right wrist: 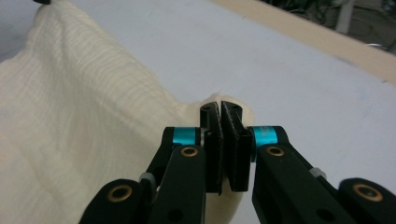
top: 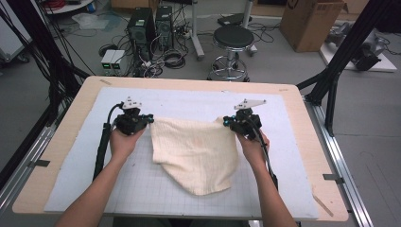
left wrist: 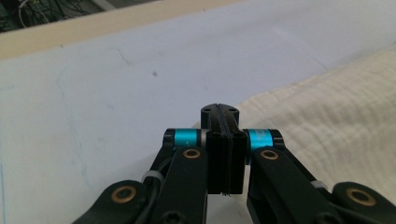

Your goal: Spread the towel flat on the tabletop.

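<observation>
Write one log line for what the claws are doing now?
left claw: shut on cloth corner | right claw: shut on the other corner | cloth: stretched between them, lower part on white mat

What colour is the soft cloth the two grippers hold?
Cream, the soft woven cloth; right gripper view shows it best.

I see a light wooden table point(top: 71, 142) with a pale gridded mat point(top: 142, 189) covering most of its top. On the mat lies a cream cloth point(top: 196, 153), its far edge raised, its near end resting flat.
</observation>
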### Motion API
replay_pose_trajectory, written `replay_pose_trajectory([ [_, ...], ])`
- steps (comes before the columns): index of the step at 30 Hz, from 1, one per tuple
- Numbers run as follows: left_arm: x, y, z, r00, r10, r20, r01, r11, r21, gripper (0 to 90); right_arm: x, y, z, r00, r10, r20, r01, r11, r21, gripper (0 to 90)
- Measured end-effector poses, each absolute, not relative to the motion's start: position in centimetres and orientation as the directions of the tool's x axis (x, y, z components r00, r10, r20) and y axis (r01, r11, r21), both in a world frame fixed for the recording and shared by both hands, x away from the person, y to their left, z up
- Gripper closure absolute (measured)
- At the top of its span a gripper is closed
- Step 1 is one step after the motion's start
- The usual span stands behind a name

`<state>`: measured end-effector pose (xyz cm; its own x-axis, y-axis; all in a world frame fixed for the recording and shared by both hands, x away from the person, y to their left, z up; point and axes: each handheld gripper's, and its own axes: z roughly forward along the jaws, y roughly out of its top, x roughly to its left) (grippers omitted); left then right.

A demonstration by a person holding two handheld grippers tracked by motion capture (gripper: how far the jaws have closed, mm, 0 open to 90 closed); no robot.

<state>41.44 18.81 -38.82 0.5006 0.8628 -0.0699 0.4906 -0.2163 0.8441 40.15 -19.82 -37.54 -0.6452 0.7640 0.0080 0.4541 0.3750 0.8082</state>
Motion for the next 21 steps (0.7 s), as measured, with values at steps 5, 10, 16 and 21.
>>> replay_pose_trajectory([
  [5,44.3,18.5,-37.7,0.461,0.874,-0.15,0.483,-0.107,0.869,70.9,43.0,-21.0,-37.9,-0.508,0.861,0.03,0.5,0.266,0.824,71.9],
  [10,43.9,18.3,-38.4,0.515,0.847,-0.135,0.498,-0.167,0.851,66.0,43.1,-22.2,-39.2,-0.531,0.841,0.108,0.562,0.254,0.787,67.3],
  [16,41.9,18.2,-39.3,0.561,0.812,-0.158,0.486,-0.169,0.858,66.3,41.5,-22.1,-39.3,-0.578,0.807,0.12,0.561,0.287,0.776,62.9],
  [21,39.3,18.4,-39.9,0.614,0.775,-0.153,0.455,-0.188,0.87,64.5,39.2,-21.5,-38.4,-0.637,0.765,0.1,0.503,0.314,0.805,59.7],
])
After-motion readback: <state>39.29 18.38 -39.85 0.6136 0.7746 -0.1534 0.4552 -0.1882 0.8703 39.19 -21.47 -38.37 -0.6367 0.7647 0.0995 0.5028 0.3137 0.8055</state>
